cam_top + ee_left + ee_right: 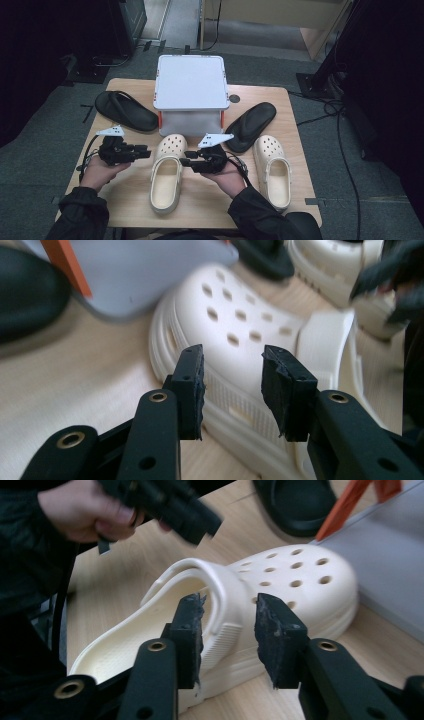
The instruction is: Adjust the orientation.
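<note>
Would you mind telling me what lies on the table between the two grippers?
In the high view, the cream clog lies between the left gripper and the right gripper, both open.

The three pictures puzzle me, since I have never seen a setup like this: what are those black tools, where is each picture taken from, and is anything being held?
A person sits at a wooden table and holds a hand tool with two black jaws in each hand: the left gripper and the right gripper. One picture looks down from above. The other two come from cameras riding on each gripper, looking along its jaws. On the table lie two cream clogs, the near clog and another, two black sandals and a grey lidded box. Both grippers flank the near clog with jaws open; nothing is held.
</note>
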A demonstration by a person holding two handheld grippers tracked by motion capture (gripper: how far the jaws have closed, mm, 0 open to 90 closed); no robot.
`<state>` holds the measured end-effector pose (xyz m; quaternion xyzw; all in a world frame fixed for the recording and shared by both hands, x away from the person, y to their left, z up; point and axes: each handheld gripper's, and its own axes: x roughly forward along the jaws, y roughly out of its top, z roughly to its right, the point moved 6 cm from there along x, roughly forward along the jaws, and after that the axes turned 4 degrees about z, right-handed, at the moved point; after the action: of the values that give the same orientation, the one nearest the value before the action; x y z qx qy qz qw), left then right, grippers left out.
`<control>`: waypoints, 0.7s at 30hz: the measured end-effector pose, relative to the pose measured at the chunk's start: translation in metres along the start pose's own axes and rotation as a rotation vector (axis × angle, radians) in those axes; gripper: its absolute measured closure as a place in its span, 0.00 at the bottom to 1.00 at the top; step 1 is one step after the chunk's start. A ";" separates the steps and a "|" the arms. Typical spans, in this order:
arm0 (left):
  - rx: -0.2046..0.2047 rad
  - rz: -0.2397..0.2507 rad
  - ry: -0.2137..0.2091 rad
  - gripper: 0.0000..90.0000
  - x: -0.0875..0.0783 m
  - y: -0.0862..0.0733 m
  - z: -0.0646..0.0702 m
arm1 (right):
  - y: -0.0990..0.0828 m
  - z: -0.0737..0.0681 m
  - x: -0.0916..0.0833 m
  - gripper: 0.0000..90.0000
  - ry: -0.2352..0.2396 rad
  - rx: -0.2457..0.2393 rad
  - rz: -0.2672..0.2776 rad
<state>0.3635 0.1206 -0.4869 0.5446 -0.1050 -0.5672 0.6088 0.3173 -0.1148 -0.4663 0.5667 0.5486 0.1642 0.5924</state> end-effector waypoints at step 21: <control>0.068 0.021 0.046 0.61 0.000 0.061 -0.001 | -0.022 0.000 0.046 0.37 -0.101 -0.034 -0.051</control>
<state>0.3995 0.1065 -0.4401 0.5767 -0.1158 -0.5442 0.5983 0.3241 -0.0838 -0.5063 0.5498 0.5296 0.1296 0.6328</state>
